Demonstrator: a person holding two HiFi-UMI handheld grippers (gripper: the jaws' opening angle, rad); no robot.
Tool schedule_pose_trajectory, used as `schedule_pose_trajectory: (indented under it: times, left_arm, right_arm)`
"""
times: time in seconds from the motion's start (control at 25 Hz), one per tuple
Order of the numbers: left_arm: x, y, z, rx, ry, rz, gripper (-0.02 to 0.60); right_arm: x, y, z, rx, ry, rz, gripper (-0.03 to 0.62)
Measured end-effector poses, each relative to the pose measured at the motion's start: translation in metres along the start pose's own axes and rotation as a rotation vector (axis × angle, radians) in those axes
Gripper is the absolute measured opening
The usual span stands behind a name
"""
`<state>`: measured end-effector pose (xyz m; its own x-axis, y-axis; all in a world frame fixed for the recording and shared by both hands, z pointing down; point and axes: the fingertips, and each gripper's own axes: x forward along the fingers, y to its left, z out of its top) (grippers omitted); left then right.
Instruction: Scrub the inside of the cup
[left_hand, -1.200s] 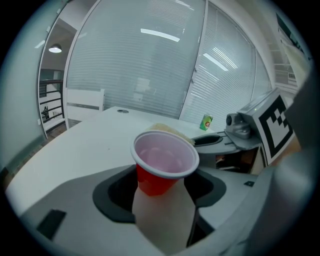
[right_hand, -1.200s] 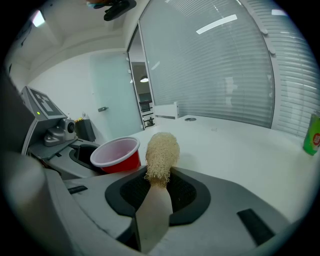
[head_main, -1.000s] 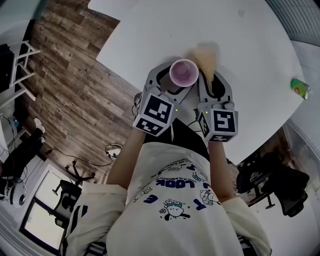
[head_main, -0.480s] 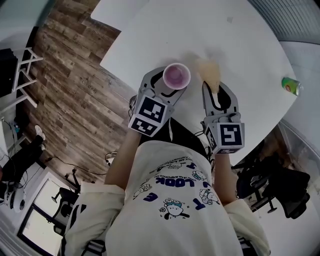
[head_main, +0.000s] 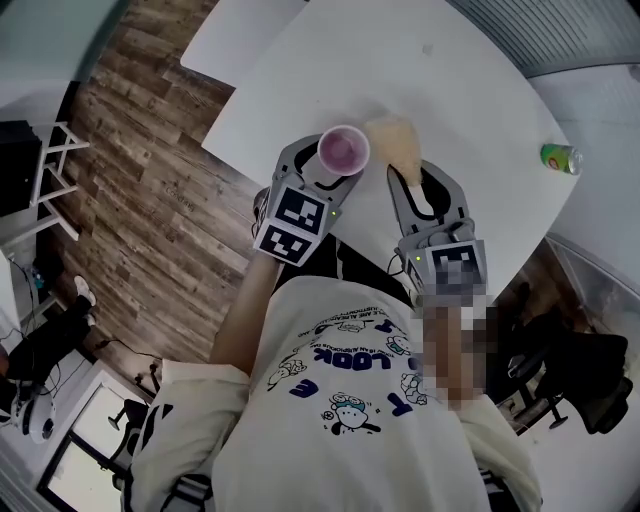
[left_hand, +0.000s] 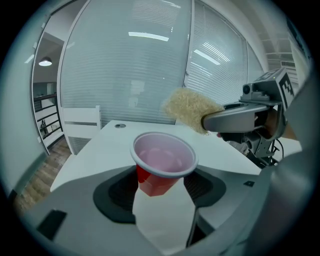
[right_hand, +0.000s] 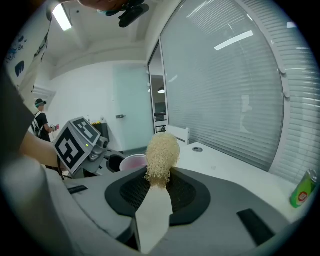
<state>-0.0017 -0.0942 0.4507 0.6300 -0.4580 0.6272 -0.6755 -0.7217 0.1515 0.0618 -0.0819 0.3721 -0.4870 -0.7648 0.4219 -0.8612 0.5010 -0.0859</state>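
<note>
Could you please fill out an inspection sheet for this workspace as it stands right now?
Surface: white table, one can on it.
Job's things: red cup, pale inside, held off the table; scrubber, beige and fibrous, beside the cup and outside it.
Clutter: green can near the table's right edge.
Grippers: left gripper shut on the red cup; right gripper shut on the scrubber.
Cables: nothing seen on the table.
Surroundings: wooden floor; glass wall with blinds.
</note>
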Motion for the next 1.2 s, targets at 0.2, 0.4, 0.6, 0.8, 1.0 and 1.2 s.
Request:
schedule_pose_trajectory:
  times: [0.2, 0.4, 0.6, 0.8, 1.0, 1.2]
  left_arm:
    - [-0.002, -0.008, 0.006, 0.067, 0.017, 0.0, 0.318]
    - [-0.003, -0.015, 0.011, 0.095, 0.017, -0.019, 0.318]
    - [-0.003, -0.019, 0.016, 0.111, 0.004, -0.032, 0.318]
    - [-0.01, -0.02, 0.016, 0.159, -0.001, -0.027, 0.318]
    - [-0.016, -0.019, 0.014, 0.179, 0.004, -0.007, 0.318]
    - [-0.021, -0.015, 0.01, 0.186, 0.005, 0.001, 0.318]
  right_arm:
    - [-0.009, 0.01, 0.009, -0.026, 0.026, 0.053, 0.092]
    - [-0.012, 0.029, 0.01, -0.106, 0.089, 0.13, 0.092]
    - [-0.009, 0.034, -0.002, -0.178, 0.159, 0.144, 0.092]
    - [-0.009, 0.036, -0.003, -0.164, 0.162, 0.17, 0.092]
    - [-0.01, 0.039, -0.005, -0.123, 0.17, 0.208, 0.092]
    - [-0.006, 0.041, -0.007, -0.123, 0.18, 0.224, 0.092]
